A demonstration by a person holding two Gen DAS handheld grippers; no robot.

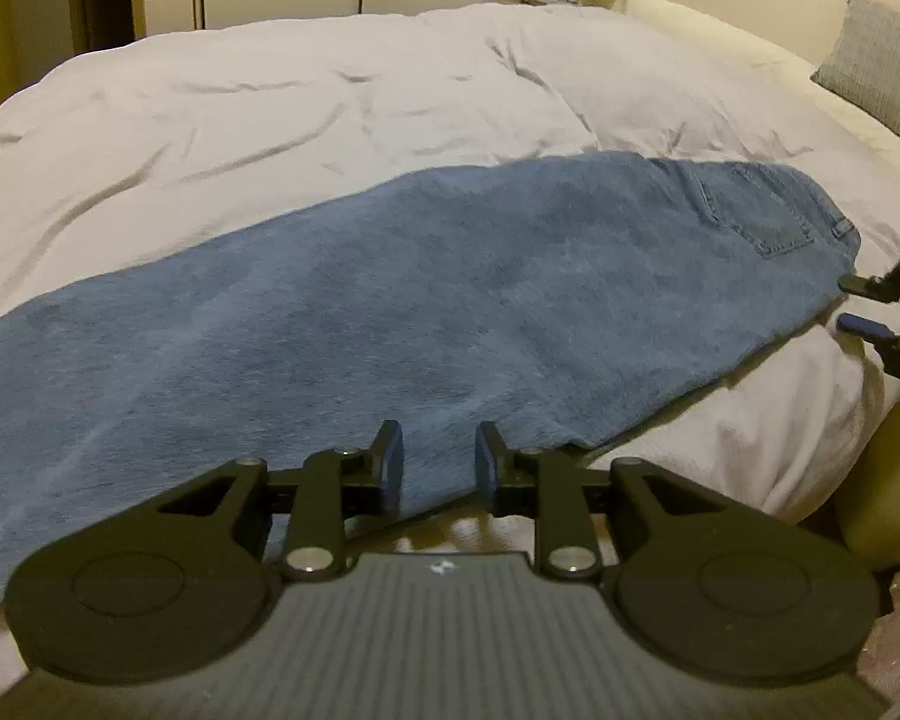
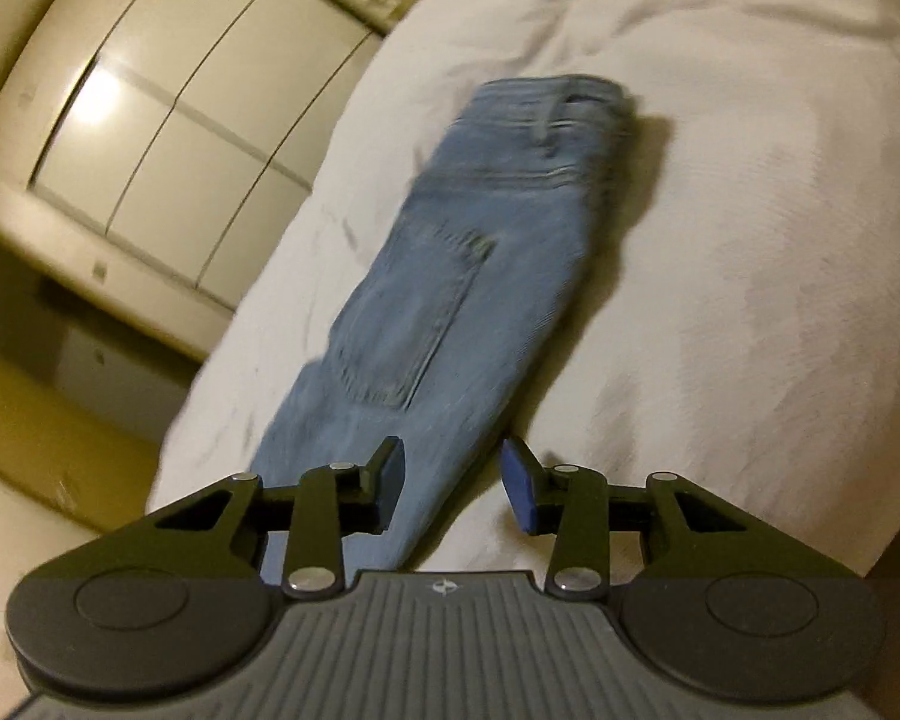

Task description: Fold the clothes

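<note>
Blue jeans [image 1: 390, 312] lie flat along the near edge of the bed, folded lengthwise, with the back pocket and waistband at the right end. My left gripper [image 1: 438, 468] is open over the jeans' near edge, at the leg part. My right gripper [image 2: 453, 480] is open just above the jeans [image 2: 438, 276] near the pocket; the view is blurred. The right gripper also shows at the right edge of the left wrist view [image 1: 858, 303], open beside the waistband corner.
A white rumpled duvet [image 1: 342, 102] covers the bed. A grey pillow [image 1: 882, 72] lies at the far right. A white wardrobe [image 2: 168, 120] stands beyond the bed. A yellow-green object [image 1: 888, 486] sits by the bed's near right corner.
</note>
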